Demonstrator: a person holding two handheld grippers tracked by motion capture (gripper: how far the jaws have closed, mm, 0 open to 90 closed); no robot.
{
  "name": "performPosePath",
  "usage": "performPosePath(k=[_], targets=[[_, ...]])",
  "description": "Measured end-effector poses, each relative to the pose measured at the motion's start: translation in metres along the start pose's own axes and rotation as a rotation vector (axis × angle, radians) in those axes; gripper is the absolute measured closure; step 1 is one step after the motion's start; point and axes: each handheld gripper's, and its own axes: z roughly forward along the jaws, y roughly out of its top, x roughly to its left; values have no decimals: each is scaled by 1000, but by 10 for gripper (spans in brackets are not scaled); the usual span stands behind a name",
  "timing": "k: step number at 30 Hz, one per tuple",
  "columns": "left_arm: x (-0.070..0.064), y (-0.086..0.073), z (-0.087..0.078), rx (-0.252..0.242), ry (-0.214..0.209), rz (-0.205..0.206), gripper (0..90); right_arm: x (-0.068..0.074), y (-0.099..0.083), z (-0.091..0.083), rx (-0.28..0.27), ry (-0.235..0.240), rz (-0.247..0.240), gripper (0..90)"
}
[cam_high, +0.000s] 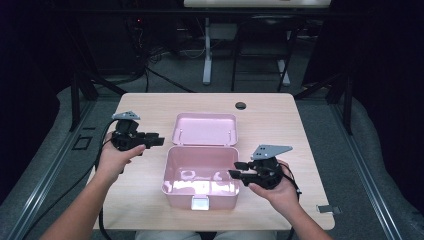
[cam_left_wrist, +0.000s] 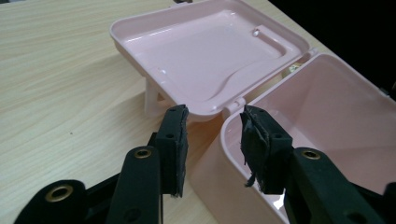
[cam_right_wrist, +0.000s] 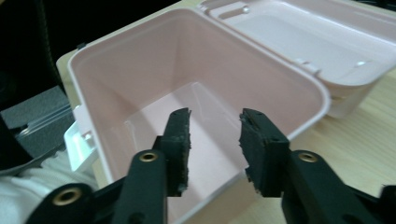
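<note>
The pink box (cam_high: 201, 176) sits open at the centre of the counter (cam_high: 280, 120), directly between the two tools: its near left corner lies just ahead of the left tool (cam_left_wrist: 212, 140), and its right wall lies just ahead of and below the right tool (cam_right_wrist: 212, 140), which is the nearer of the two. Both tools have jaws apart and hold nothing. The lid (cam_high: 205, 129) lies flat behind the box, its long axis across the counter; beyond stand dark table legs and floor.

Table brightly lit from above; dark surroundings; close views slightly soft
</note>
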Motion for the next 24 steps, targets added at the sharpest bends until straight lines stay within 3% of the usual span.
performPosePath(k=[6,9,14,19,22,24], targets=[[-3,-3,-2,-23,20,-1,565,-14,6,-7,11,-49,10,520],[-6,-3,-2,-12,43,6,509,-19,8,-8,28,-64,18,519],[-14,-3,-3,4,57,32,489,-28,10,-11,71,-96,23,529],[-18,-6,-5,15,86,61,486,-35,13,-15,89,-126,32,517],[-18,-10,-8,9,72,65,512,-38,16,-18,91,-154,36,489],[-18,-12,-8,14,86,75,513,-39,17,-20,96,-159,38,482]])
